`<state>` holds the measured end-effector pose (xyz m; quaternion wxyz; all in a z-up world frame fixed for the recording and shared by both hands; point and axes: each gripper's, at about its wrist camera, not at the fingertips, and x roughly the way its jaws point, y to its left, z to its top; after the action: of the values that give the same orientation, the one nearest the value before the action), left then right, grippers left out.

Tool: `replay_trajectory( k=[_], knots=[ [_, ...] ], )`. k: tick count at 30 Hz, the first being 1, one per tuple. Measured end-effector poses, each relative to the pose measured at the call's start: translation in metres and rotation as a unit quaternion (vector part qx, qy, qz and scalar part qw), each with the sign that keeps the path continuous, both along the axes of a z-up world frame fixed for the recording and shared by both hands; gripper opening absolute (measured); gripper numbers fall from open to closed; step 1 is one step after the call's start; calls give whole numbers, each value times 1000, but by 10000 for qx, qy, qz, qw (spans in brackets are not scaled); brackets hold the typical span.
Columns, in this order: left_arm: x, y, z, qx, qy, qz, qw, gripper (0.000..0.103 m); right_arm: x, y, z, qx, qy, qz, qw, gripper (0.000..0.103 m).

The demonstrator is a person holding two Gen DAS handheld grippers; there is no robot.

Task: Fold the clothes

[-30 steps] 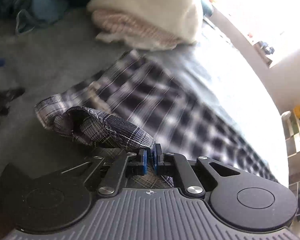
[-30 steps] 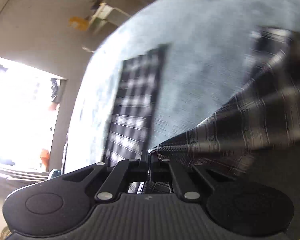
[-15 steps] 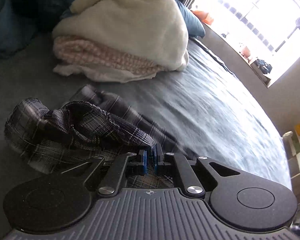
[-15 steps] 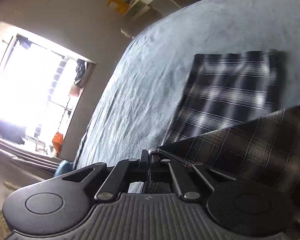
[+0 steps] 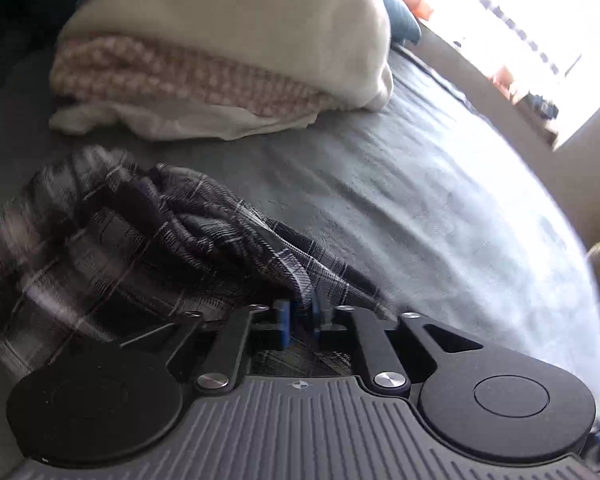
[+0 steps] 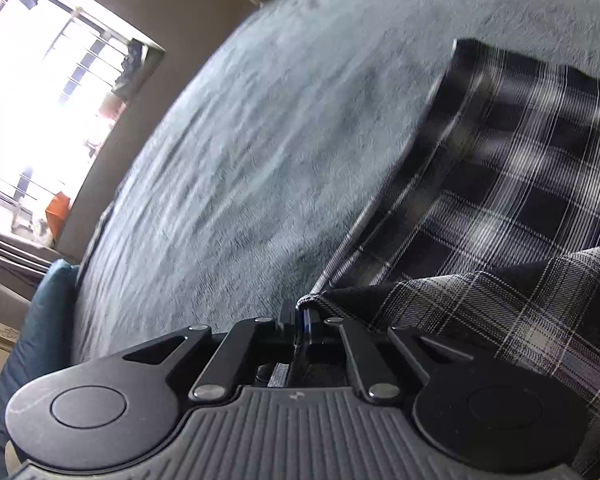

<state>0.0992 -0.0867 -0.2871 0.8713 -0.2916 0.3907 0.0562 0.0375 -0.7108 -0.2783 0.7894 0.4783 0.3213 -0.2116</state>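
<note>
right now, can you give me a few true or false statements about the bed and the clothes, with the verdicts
1. The black and white plaid garment lies on a grey-blue bed cover. True.
2. A cream blanket tops a pile with a pink patterned fabric beneath it. True.
3. The plaid garment rests on top of that pile. False: it lies on the bed cover in front of it.
4. The bed cover is bright red. False: it is grey-blue.
5. A bright window shows beyond the bed. True.
</note>
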Motion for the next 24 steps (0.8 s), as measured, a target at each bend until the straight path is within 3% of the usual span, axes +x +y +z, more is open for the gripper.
replay_trajectory(
  k=[2,8,11,12,13,14,15,17,21,22,24],
  knots=[
    [-11,10,6,-180,-227,180,9994,37,-4,5,10,121,163,2,9998,50],
    [-36,44,30,-222,-677,334,9969,37,-53,57,72,-74,-103,-3,9999,53],
    [-57,64,46,456,-562,416,9965,37,-35,134,87,-307,-204,1358,9901,53],
    [-61,68,50,777,-478,410,9950,37,-28,161,91,-393,-234,1858,9815,53],
    [-64,71,50,1133,-392,329,9922,37,-17,199,92,-601,-328,2569,9640,53],
    [-67,74,50,1487,-306,248,9881,38,-4,244,91,-875,-457,3385,9358,53],
    [-70,77,50,1833,-221,165,9827,39,9,288,90,-1141,-581,4172,8998,53],
    [-71,80,45,2280,-50,-145,9735,47,32,376,85,-1615,-846,5539,8124,50],
    [-67,81,33,2579,207,-705,9634,50,52,517,64,-2610,-1327,6957,6560,50],
    [-66,80,30,2621,237,-810,9614,50,57,544,58,-2836,-1322,7169,6229,50],
    [-63,77,26,2724,278,-968,9569,50,67,581,46,-3186,-1288,7448,5720,49]
  ],
)
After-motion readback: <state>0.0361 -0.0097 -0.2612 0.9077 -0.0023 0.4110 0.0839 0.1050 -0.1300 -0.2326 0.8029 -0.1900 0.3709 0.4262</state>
